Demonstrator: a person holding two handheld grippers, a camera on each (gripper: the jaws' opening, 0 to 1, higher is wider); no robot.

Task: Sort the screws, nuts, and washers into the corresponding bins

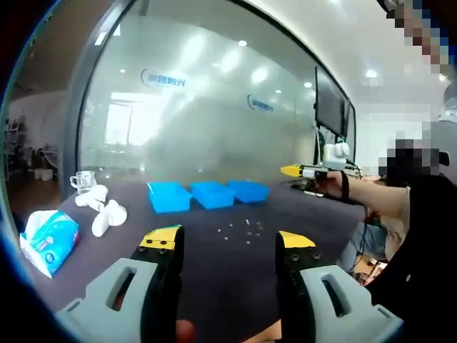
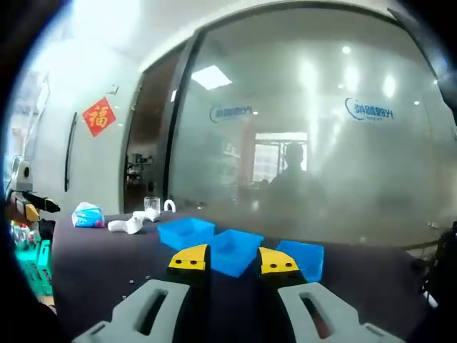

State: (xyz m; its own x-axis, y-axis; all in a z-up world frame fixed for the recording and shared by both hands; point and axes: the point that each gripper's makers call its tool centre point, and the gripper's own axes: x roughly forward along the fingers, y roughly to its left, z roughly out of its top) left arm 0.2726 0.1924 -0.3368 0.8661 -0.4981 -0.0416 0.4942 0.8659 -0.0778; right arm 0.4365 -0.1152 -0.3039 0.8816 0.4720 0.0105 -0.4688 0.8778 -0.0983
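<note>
With both the left gripper (image 1: 227, 243) and the right gripper (image 2: 233, 259) held open and empty, no pick is judged begun; the small parts (image 1: 239, 229), scattered mid-frame below the three blue bins (image 1: 208, 194), must be approached.

Left gripper view: three bins (image 1: 211, 194) in a row at frame centre on the table (image 1: 235, 286), glass wall (image 1: 214, 107) behind. Small hardware (image 1: 239, 230) scattered just below them. Tissue pack (image 1: 48, 239) lower left; glass cup (image 1: 83, 181) above it.
</note>
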